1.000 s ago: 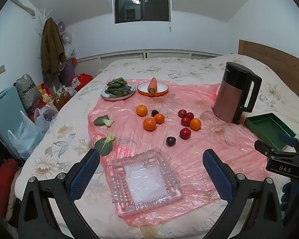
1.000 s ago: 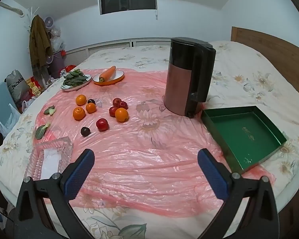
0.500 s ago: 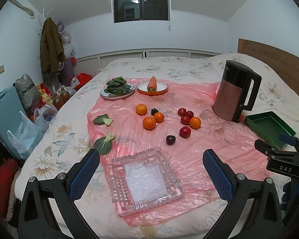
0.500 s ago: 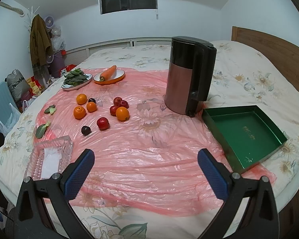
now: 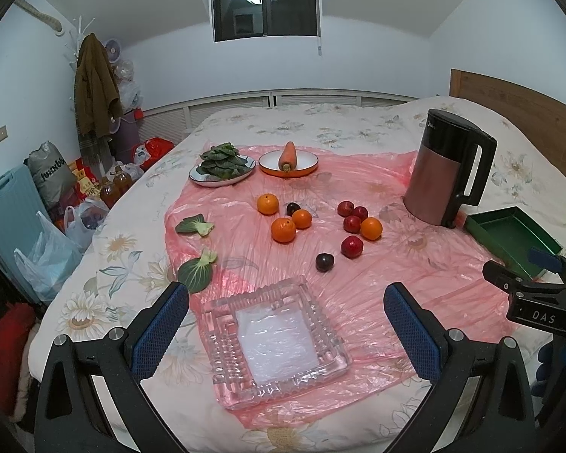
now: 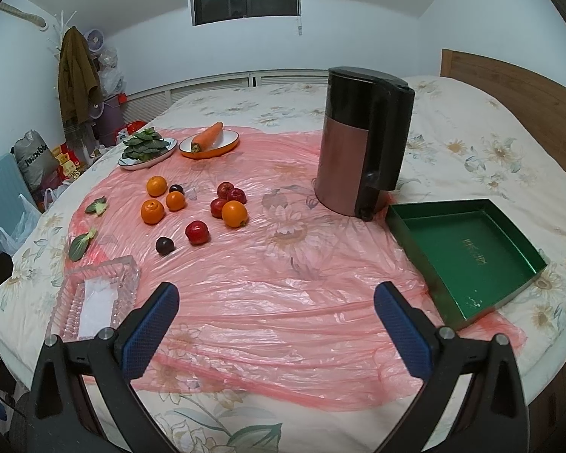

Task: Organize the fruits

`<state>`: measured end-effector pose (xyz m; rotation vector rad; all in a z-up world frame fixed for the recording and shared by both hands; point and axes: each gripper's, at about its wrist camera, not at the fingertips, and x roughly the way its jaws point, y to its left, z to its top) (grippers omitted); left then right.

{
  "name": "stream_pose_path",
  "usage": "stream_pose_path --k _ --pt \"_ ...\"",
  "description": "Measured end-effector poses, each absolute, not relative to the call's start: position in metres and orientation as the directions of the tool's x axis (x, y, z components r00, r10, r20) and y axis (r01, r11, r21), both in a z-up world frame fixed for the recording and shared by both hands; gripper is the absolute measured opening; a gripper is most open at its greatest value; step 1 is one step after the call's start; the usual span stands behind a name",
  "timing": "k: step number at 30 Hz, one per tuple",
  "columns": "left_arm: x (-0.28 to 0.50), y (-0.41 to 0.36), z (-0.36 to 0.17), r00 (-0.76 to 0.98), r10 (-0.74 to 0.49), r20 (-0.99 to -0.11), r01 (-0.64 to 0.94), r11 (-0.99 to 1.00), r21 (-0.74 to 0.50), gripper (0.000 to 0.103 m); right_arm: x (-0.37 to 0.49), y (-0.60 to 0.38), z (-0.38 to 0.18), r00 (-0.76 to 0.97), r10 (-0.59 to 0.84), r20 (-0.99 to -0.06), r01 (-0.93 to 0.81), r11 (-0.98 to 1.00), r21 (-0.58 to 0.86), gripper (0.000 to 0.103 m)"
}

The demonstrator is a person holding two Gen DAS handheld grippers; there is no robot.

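Note:
Several oranges [image 5: 283, 229], red apples [image 5: 352, 246] and dark plums [image 5: 325, 262] lie loose on a pink plastic sheet [image 5: 377, 271] on the bed. They also show in the right wrist view, oranges [image 6: 234, 213], apples [image 6: 197, 232], plums [image 6: 165, 245]. A clear glass dish [image 5: 275, 339] sits just under my left gripper [image 5: 286, 330], which is open and empty. An empty green tray [image 6: 468, 253] lies at the right. My right gripper [image 6: 276, 326] is open and empty above bare sheet.
A black and copper kettle [image 6: 362, 154] stands between the fruit and the green tray. A plate of greens [image 5: 222, 168] and a carrot on an orange plate [image 5: 288, 160] sit at the back. Loose leaves [image 5: 196, 271] lie left. Bags [image 5: 45, 256] crowd the floor.
Both grippers have drawn back and risen slightly, so the scene looks a little farther. Nothing on the bed has moved.

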<state>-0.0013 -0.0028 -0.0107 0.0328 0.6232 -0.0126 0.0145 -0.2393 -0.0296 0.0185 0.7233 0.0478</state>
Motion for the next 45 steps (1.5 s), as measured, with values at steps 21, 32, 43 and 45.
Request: stream_pose_path --k 21,32,43,45 --pt "0.002 0.002 -0.022 0.802 -0.008 -0.597 0.028 0.999 0.024 0.102 0.016 -0.24 -0.032 0.746 0.048 -0.664 -0.034 0.999 0.034 0.103" --pt "0.003 0.001 -0.026 0.803 -0.004 -0.596 0.023 0.999 0.024 0.102 0.017 -0.239 -0.036 0.74 0.049 -0.671 -0.035 0.999 0.035 0.103" --pt "0.005 0.003 -0.029 0.795 -0.002 -0.606 0.023 0.999 0.027 0.102 0.017 -0.239 -0.038 0.737 0.05 -0.675 -0.035 0.999 0.036 0.103" --pt "0.005 0.003 -0.03 0.795 0.0 -0.607 0.022 0.999 0.028 0.102 0.017 -0.239 -0.039 0.737 0.049 -0.675 -0.034 0.999 0.036 0.103"
